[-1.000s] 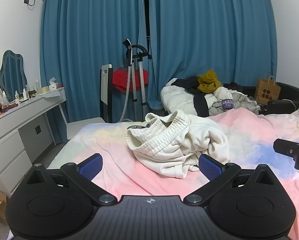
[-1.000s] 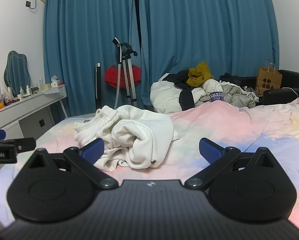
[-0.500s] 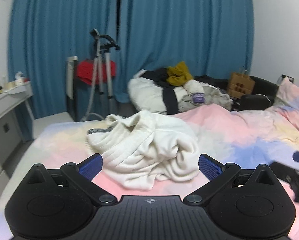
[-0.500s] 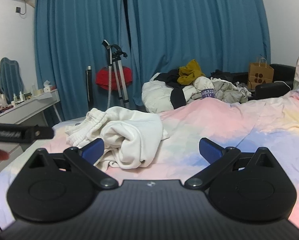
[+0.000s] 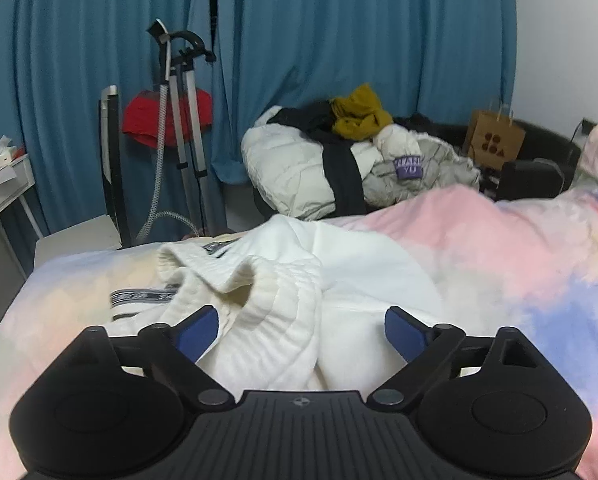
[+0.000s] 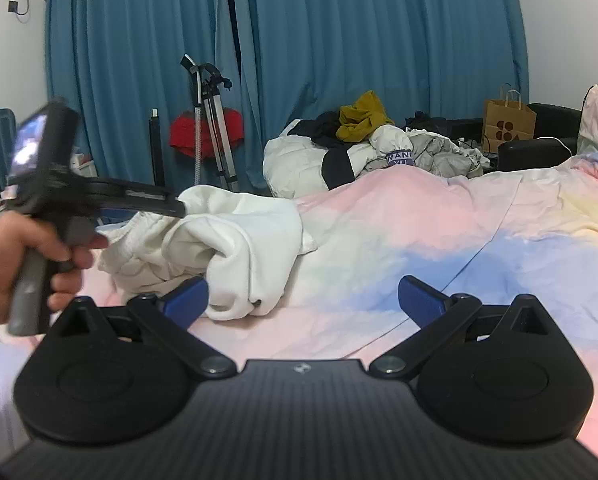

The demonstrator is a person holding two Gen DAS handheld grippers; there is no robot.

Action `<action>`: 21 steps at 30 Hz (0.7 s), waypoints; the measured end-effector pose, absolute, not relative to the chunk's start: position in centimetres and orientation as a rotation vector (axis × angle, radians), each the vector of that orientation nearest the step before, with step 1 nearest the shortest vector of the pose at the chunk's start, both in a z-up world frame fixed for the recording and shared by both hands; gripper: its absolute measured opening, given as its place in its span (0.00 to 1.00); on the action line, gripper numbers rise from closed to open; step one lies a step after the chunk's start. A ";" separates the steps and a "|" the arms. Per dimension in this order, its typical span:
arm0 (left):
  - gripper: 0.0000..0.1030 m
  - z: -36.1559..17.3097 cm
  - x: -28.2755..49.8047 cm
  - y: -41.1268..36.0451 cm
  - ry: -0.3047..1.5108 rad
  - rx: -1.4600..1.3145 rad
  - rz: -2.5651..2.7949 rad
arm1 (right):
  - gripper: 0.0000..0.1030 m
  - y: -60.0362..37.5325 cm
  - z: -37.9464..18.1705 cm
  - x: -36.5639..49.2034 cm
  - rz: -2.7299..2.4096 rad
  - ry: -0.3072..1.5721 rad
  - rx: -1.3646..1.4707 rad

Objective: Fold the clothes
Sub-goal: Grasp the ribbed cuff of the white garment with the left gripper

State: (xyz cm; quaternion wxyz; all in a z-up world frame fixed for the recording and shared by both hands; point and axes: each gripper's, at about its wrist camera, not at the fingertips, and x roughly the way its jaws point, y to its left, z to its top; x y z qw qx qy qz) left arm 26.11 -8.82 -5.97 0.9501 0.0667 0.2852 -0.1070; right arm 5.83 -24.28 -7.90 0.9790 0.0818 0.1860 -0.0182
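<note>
A: Where is the garment?
B: The white garment lies crumpled on the bed, toward the bed's foot, on the pastel cover. Its ribbed waistband bunches up on the side nearest the desk.

A: And the left hand-held gripper?
B: Its fingers are spread wide, right over the garment; the ribbed band sits between the blue pads. Whether a pad touches the cloth, I cannot tell.

A: The right hand-held gripper?
B: Also spread wide, holding nothing. It hangs over the bed beside the garment, its left pad just by the garment's edge.

A: Does the right camera see the left tool?
B: Yes, blurred: a hand grips its handle, and its black fingers reach over the garment's top.

A: Beyond the bed?
B: A clothes pile past the bed's foot, before blue curtains, with a paper bag beside it
</note>
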 end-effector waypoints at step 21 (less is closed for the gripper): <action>0.18 -2.6 16.8 -10.0 0.479 0.155 -0.390 | 1.00 -25.6 -9.2 7.5 -0.079 0.376 0.201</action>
